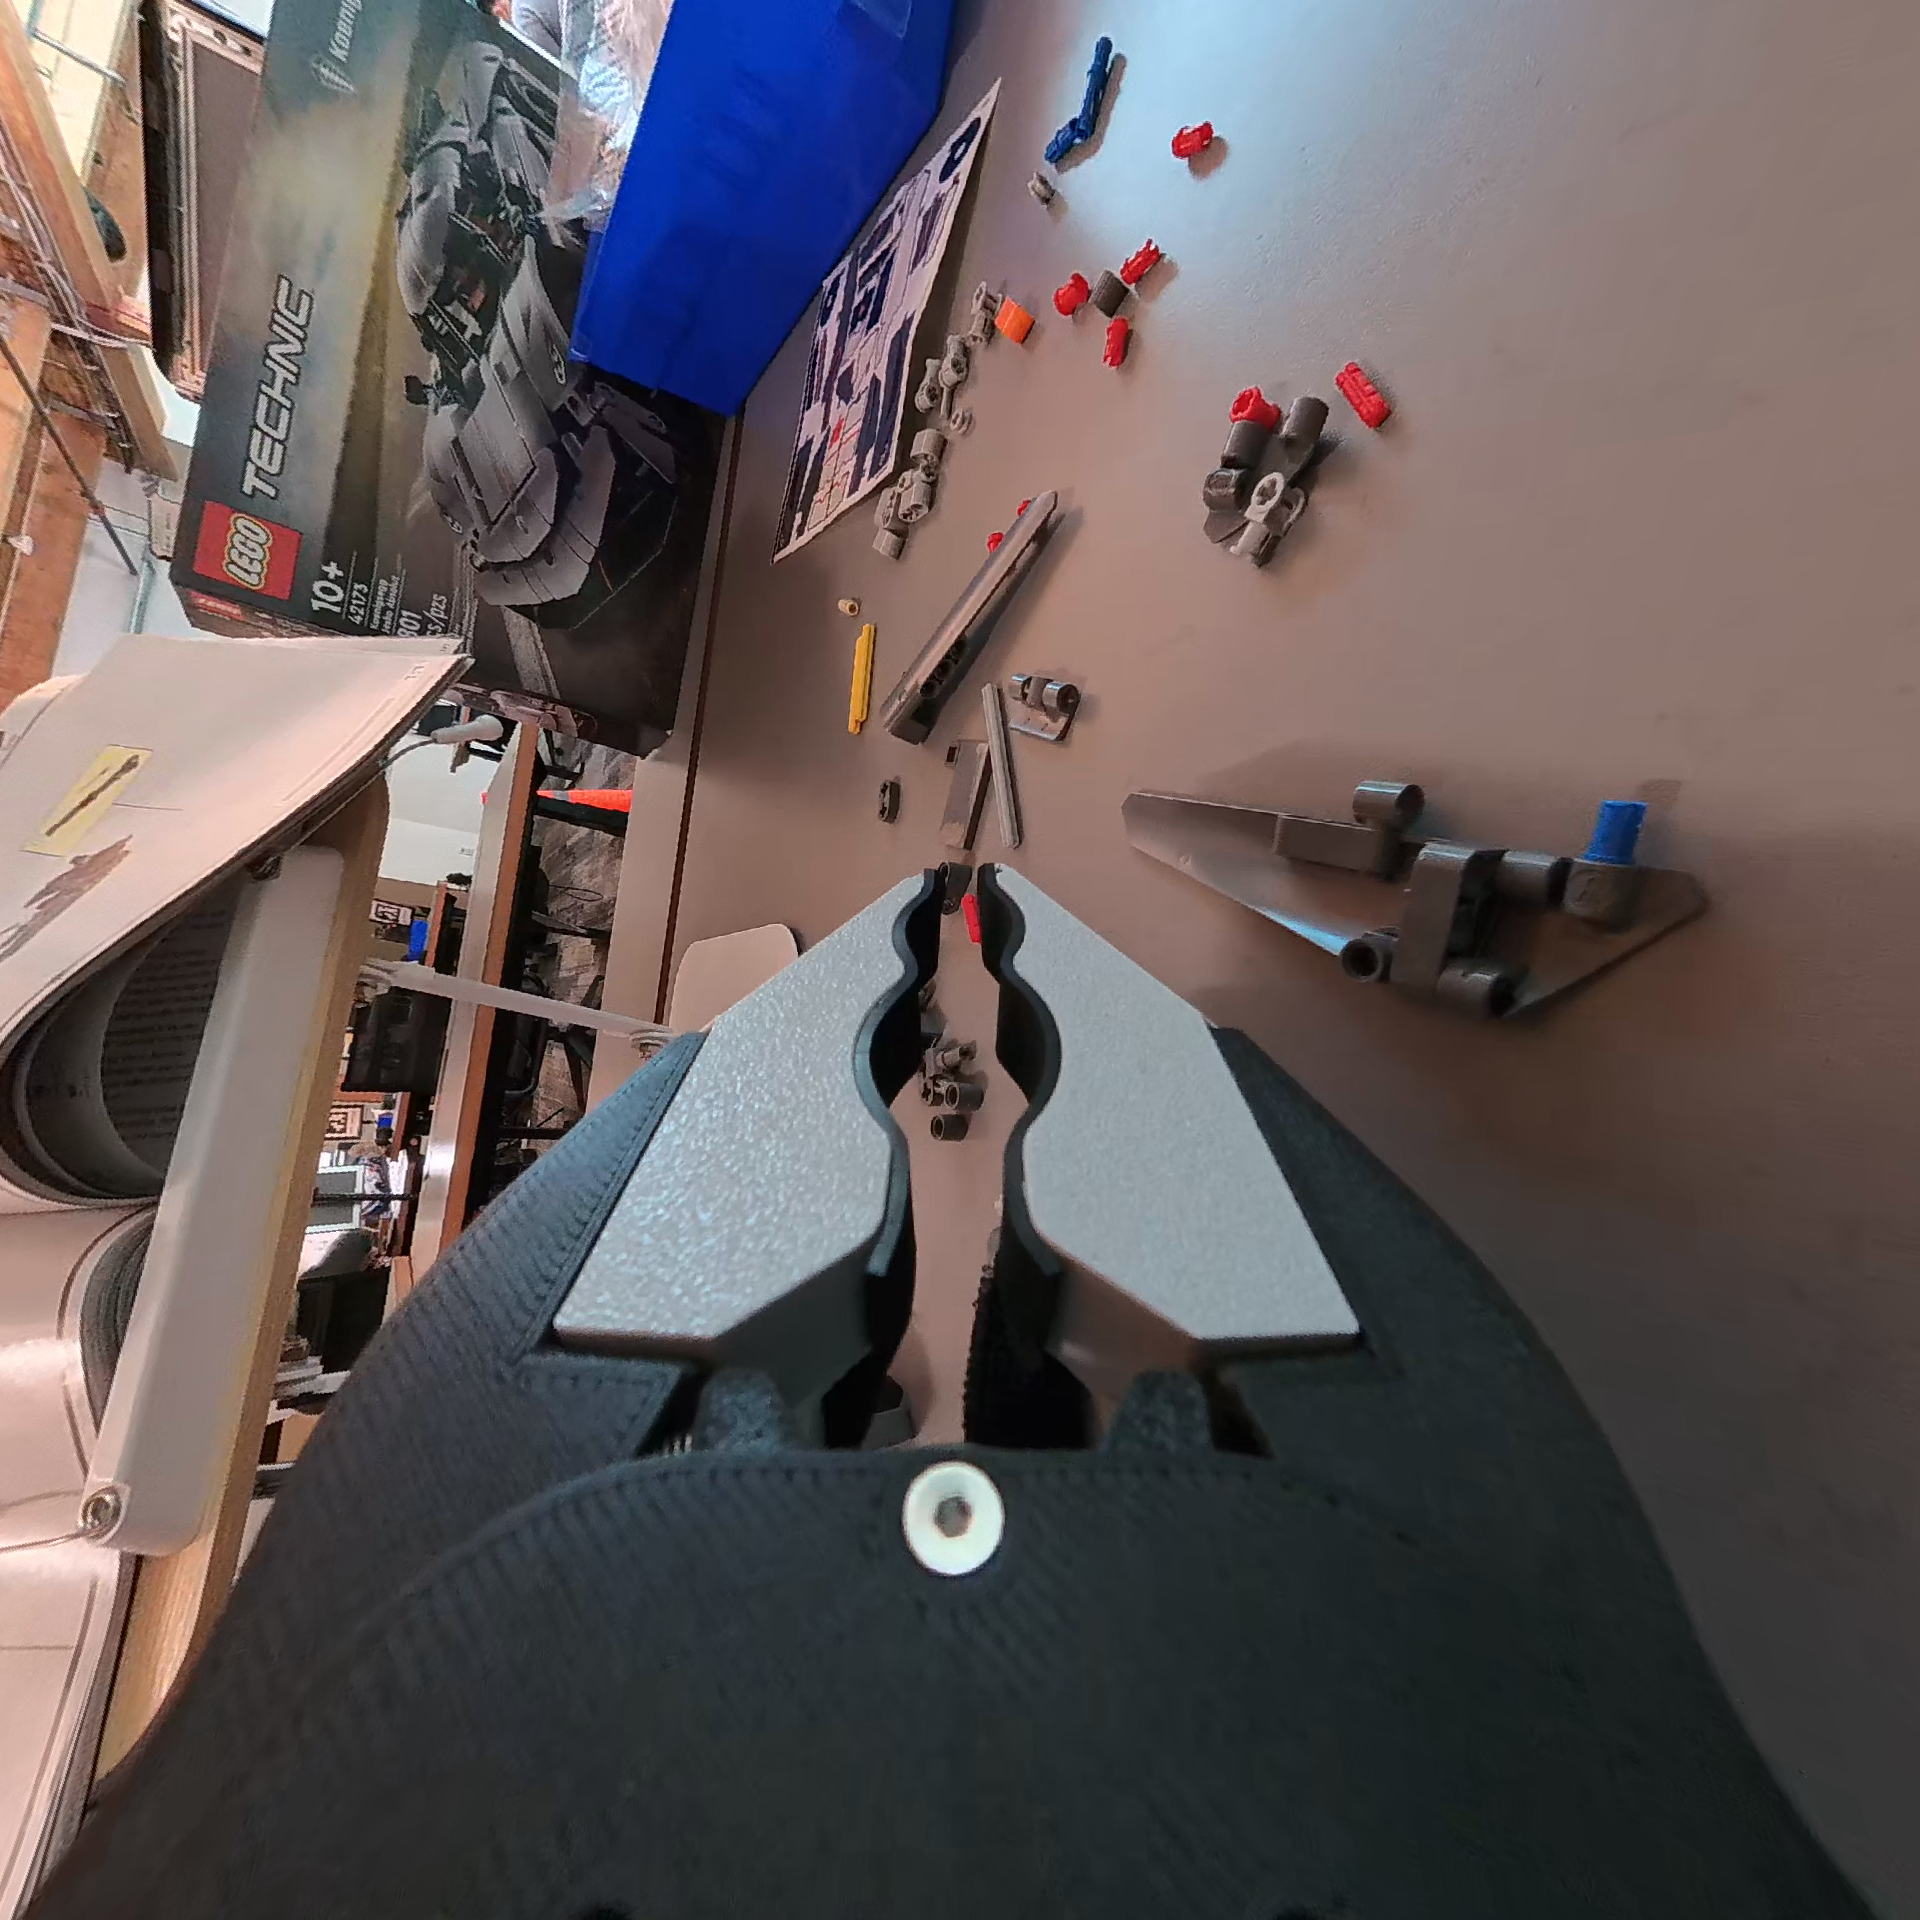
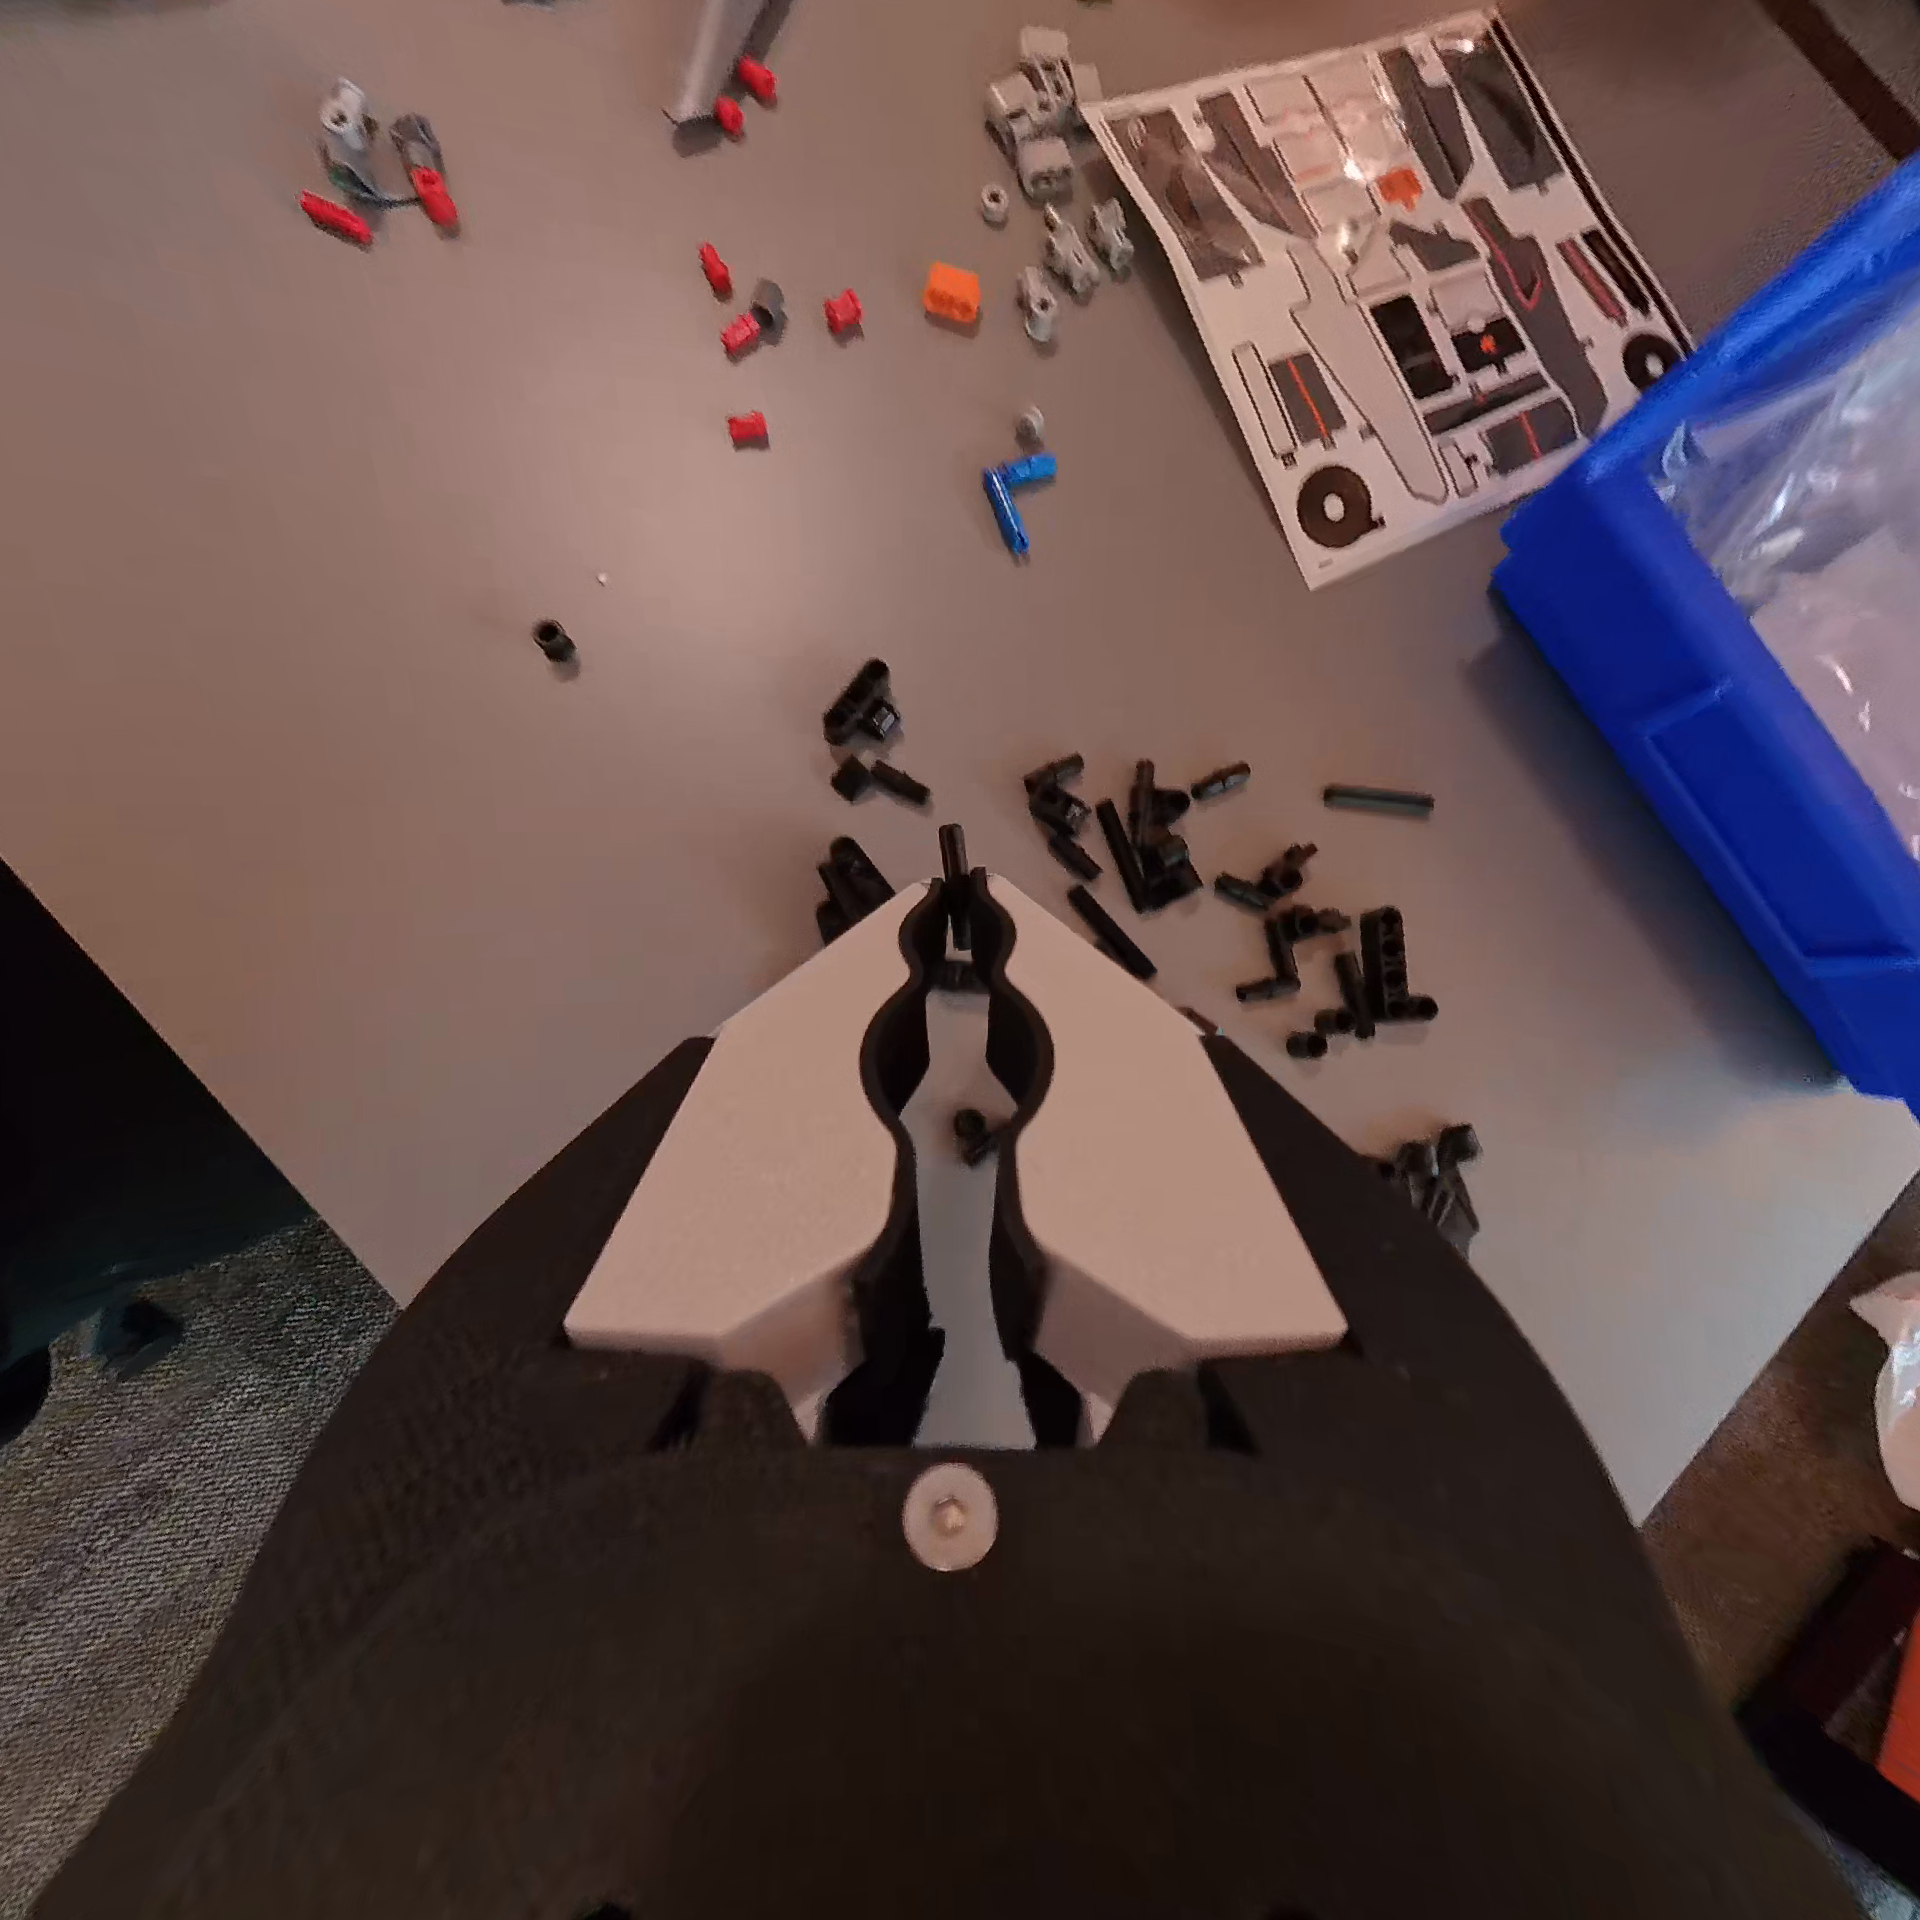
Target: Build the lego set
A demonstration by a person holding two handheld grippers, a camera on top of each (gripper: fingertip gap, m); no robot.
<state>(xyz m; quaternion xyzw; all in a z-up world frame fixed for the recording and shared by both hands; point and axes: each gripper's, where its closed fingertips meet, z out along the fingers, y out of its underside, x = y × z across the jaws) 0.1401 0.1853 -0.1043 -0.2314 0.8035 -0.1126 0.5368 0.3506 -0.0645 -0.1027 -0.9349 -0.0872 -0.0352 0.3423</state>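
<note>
The right gripper pinched a black pin over the table's near edge, the left gripper nearly closed on a red pin — keep both squarely aligned for mating.

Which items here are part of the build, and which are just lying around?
Part of the build:
right gripper pinching a black pin
left gripper
black pieces
red pins
grey sub-assembly
sticker sheet
instruction booklet

Lying about:
set box
blue bin
</note>
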